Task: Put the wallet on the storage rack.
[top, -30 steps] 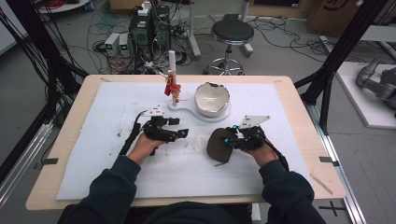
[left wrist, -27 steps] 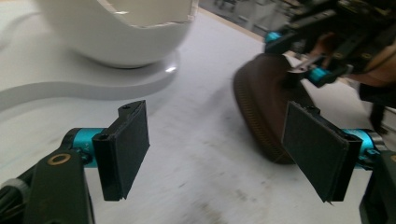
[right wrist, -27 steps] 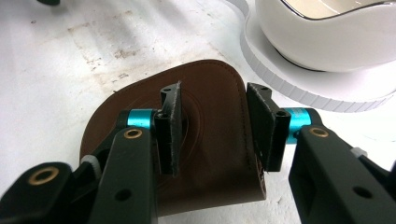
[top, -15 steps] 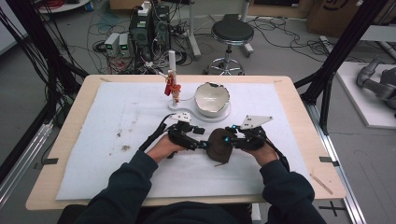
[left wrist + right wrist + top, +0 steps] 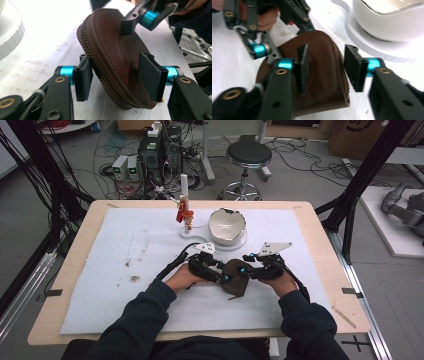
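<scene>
My left gripper (image 5: 115, 75) has just clamped its flat black pads on the brown leather pouch (image 5: 112, 52), rounded, stitched, zip-edged, at frame centre; my right gripper (image 5: 325, 67) has just been opening, pouch between its jaws; a glossy white bowl (image 5: 387, 20) sits upper right.

no readable text, labels, brands, numbers, signs
</scene>
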